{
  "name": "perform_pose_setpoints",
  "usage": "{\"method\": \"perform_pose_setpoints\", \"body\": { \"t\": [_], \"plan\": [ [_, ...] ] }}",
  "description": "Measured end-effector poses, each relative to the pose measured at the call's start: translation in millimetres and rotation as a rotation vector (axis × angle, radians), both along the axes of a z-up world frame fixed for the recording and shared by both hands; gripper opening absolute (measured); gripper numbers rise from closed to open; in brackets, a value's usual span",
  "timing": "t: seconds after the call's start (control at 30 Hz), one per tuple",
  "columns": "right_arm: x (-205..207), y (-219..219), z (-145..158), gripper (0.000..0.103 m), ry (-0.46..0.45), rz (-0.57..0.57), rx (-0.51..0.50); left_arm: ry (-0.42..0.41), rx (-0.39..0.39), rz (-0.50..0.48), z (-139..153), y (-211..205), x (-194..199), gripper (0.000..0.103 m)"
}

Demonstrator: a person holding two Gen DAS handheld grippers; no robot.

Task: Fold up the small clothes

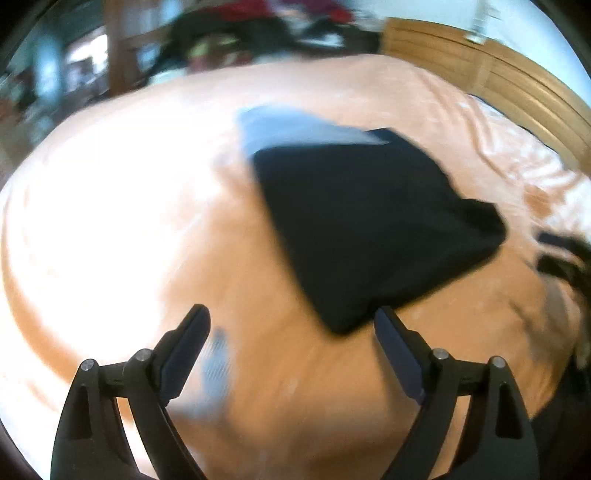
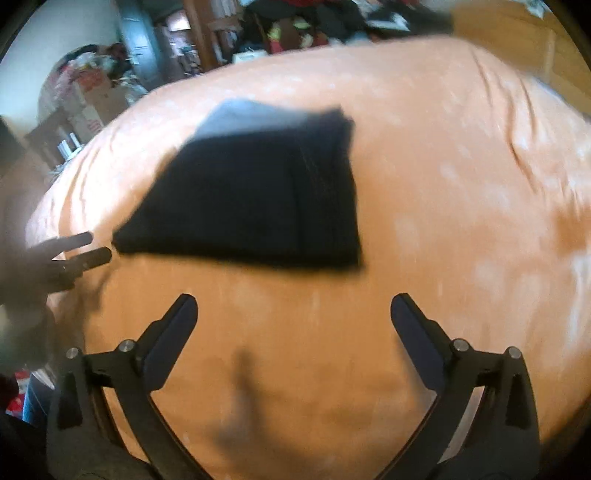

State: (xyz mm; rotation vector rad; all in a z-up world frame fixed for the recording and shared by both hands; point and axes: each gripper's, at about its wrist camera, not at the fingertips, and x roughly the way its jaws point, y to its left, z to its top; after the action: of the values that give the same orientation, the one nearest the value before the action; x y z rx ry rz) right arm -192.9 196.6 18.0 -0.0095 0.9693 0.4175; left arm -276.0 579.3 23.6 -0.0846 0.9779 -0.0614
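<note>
Left claw (image 1: 291,325): spread wide, nothing between its fingers. It hangs above the orange bedsheet (image 1: 129,229), its right finger tip overlapping the near corner of the black folded garment (image 1: 365,218) in the left wrist view; contact cannot be told through the blur.

Right claw (image 2: 293,314): also spread wide and empty, above bare sheet. The garment lies just beyond its fingertips, apart from them.

The black garment lies flat on the bed, folded into a rough four-sided shape, with a vertical fold line visible in the right wrist view. A light blue folded cloth (image 1: 284,129) lies beneath its far edge and shows as a band beyond it. In the right wrist view the same blue cloth shows at the garment's far left corner.

In the right wrist view the left claw appears at the left edge, its two dark fingers pointing at the garment's near left corner, close to it. In the left wrist view the right claw shows as dark blurred shapes at the right edge.

A shadow falls on the sheet between the right claw's fingers.

Beyond the bed: a wooden headboard (image 1: 491,74) to the right, a heap of dark and red clothes (image 2: 314,22) at the far side, cardboard boxes (image 2: 92,103) at the left. Both views are motion-blurred.
</note>
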Motion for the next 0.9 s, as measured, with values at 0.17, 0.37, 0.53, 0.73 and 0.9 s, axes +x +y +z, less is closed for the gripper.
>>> {"method": "perform_pose_setpoints", "body": {
  "t": [0.17,0.37,0.53,0.73,0.9],
  "plan": [
    [-15.8,3.0,-34.9,0.103,0.012,-0.014,-0.098,0.045,-0.006,0.082,-20.1,3.7,-6.5,0.102],
    [-26.4,6.1,-34.9,0.103,-0.035,-0.035,-0.135,0.057,-0.031,0.145,-24.6,4.1,-3.8,0.103],
    [-27.7,12.4,-38.2,0.103,-0.063,-0.04,-0.15,0.038,-0.042,0.198,-26.7,5.8,-1.5,0.103],
    [-24.3,12.7,-41.8,0.103,-0.054,-0.053,-0.136,-0.015,0.008,0.19,-31.5,1.5,-4.4,0.103],
    [-19.9,14.0,-43.0,0.103,-0.064,-0.057,-0.138,-0.033,0.006,0.19,-34.2,2.7,-3.7,0.103]
  ]
}}
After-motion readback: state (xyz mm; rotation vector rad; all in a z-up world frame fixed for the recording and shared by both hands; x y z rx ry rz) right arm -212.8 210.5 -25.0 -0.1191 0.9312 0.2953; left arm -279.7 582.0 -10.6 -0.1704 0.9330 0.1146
